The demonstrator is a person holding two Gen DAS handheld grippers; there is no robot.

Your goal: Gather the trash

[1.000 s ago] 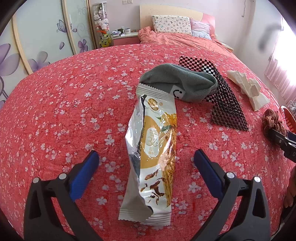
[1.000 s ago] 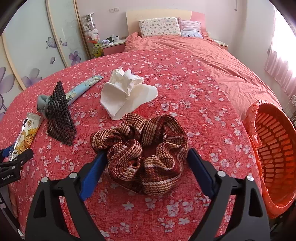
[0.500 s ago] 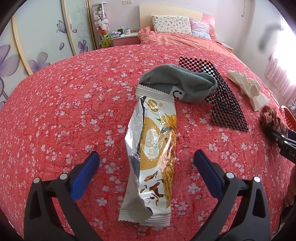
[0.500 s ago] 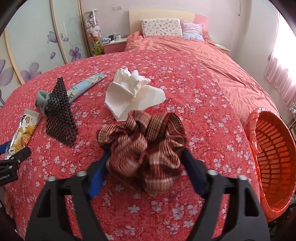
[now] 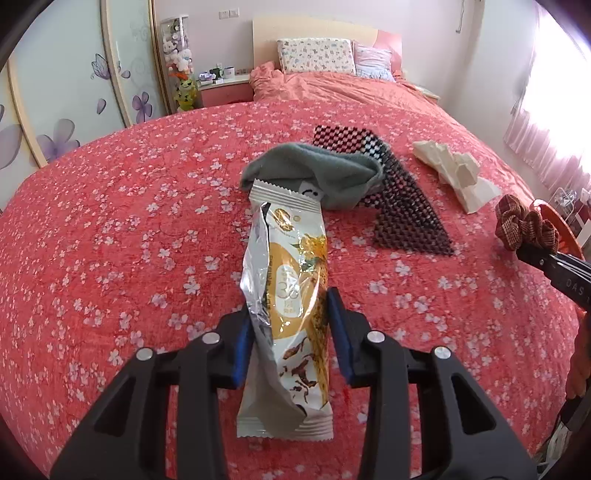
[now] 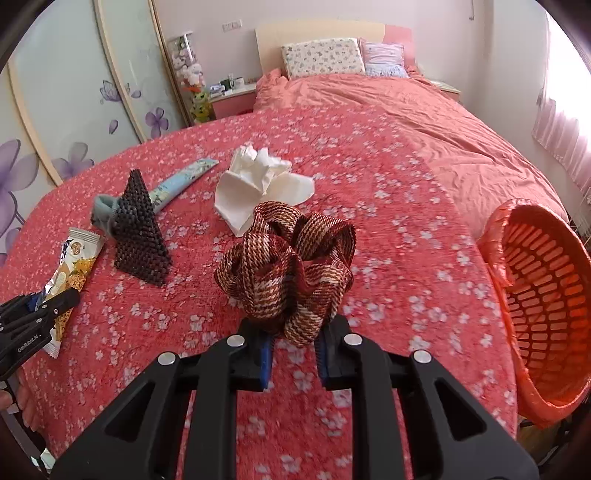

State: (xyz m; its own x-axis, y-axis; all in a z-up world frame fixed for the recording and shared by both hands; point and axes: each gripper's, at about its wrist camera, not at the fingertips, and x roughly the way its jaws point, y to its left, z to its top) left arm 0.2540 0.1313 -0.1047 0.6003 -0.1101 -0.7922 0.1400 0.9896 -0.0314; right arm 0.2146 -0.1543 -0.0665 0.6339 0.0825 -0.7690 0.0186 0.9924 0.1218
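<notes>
Closing on a snack wrapper [image 5: 291, 317], the left gripper [image 5: 291, 332] is seen with its blue pads [image 5: 338, 332] set against both long edges of the packet, which lies lengthwise on the red floral bedspread [image 5: 110, 240] and runs away from the camera. The right gripper [image 6: 291, 354] is shown with its jaws closing and nearly together, clamped on the lower folds of a brown plaid scrunchie [image 6: 288, 269], which is bunched above the fingers and appears raised off the cover. In the left wrist view the same scrunchie [image 5: 526, 229] is seen at the right edge, pinched at the tip of the right gripper [image 5: 532, 254]. Just beyond the far end of the wrapper, a grey sock [image 5: 314, 177] is laid across a black-and-white checked mesh mat [image 5: 402, 214], the sock touching the wrapper's crimped top. Farther right, a crumpled white tissue [image 5: 458, 177] rests apart from the mat. In the right wrist view a light blue printed packet [image 6: 184, 181] is visible behind the mat [image 6: 140, 236], and an orange slatted basket [image 6: 546, 306] is tilted at the right edge of the bed. At the far end, two pillows [image 6: 321, 55] are propped against the headboard [image 6: 317, 33].
</notes>
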